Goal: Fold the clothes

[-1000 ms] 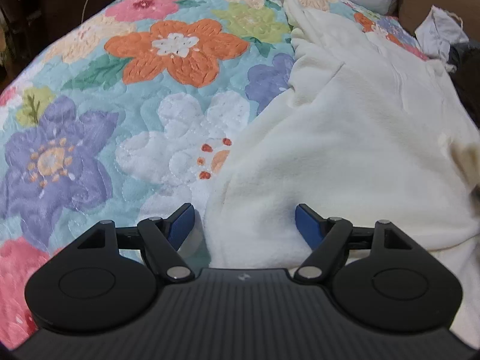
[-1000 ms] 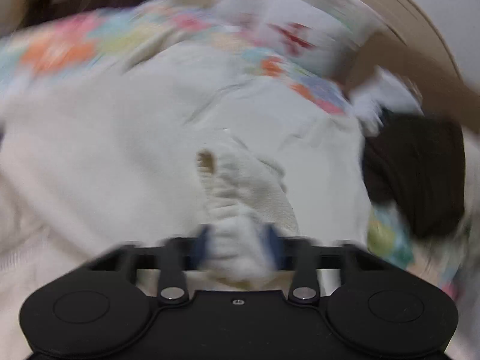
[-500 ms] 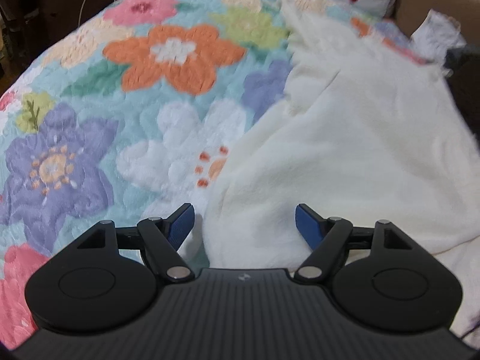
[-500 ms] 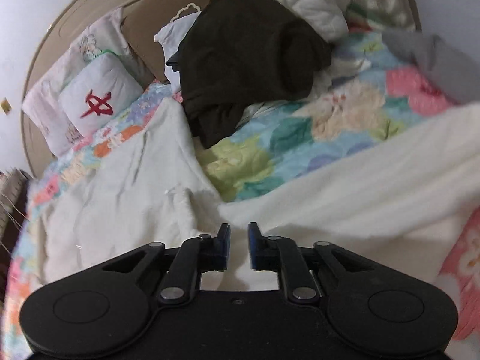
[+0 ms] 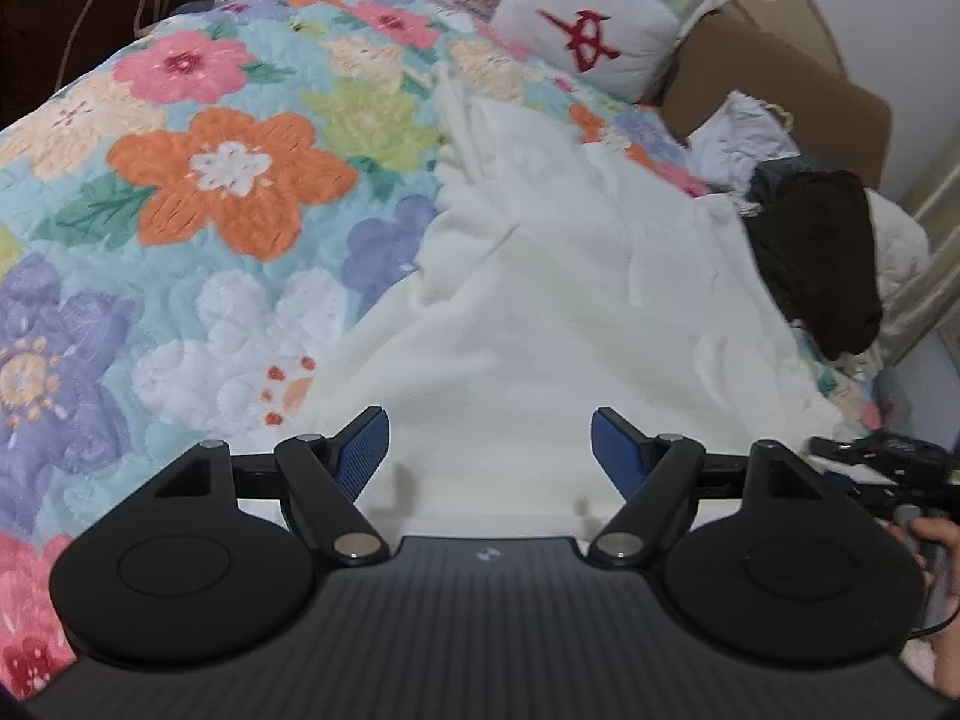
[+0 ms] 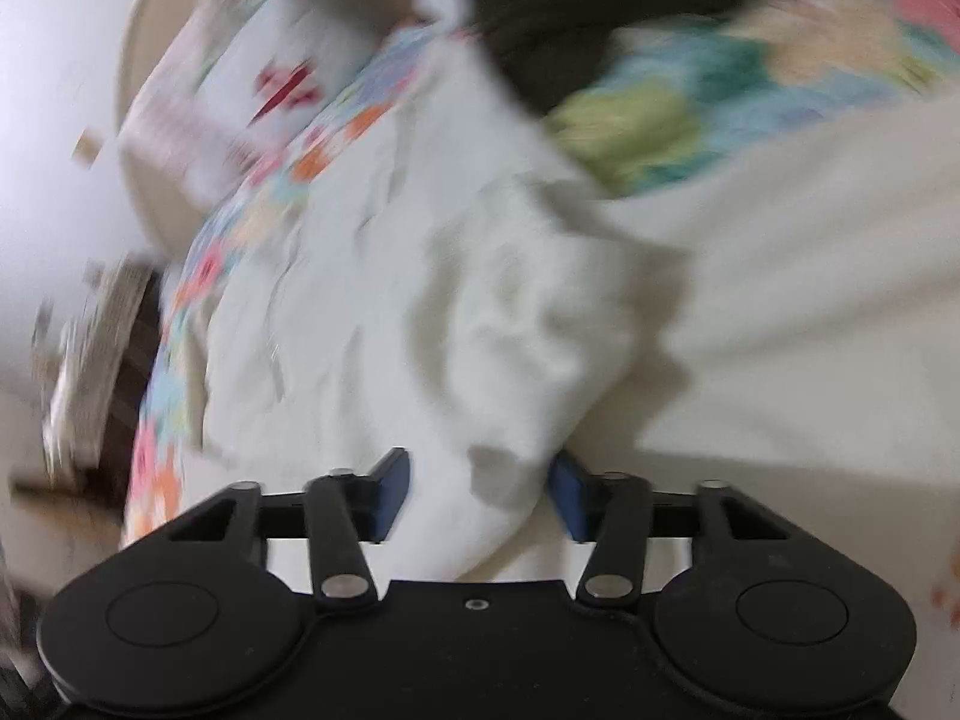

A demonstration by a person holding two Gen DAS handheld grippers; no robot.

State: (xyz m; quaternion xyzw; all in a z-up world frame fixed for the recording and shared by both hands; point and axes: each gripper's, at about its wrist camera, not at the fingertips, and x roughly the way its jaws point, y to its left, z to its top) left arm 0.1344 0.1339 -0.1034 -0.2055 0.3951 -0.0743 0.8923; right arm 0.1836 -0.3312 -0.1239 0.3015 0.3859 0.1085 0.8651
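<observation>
A cream fleece garment (image 5: pixel 540 312) lies spread on the floral quilt (image 5: pixel 198 192) of a bed. My left gripper (image 5: pixel 489 450) is open and empty, hovering over the garment's near edge. In the blurred right wrist view the same garment (image 6: pixel 372 276) fills the middle, with a bunched fold (image 6: pixel 528 312) rising just ahead of my right gripper (image 6: pixel 479 495). The right jaws stand open with the fold's lower end between the blue pads; I cannot tell whether they touch it. The right gripper's body shows at the right edge of the left wrist view (image 5: pixel 888 468).
A dark brown garment (image 5: pixel 822 264) and a white cloth (image 5: pixel 744 132) lie at the bed's far right. A white pillow with a red mark (image 5: pixel 588 36) and a tan headboard (image 5: pixel 780 78) are at the back. The dark floor lies beyond the bed's left edge (image 5: pixel 36 12).
My right gripper went from shut on a cream fold, to nearly shut and empty, to open around a fold; its view swung quickly. My left gripper stayed open and pulled back slightly.
</observation>
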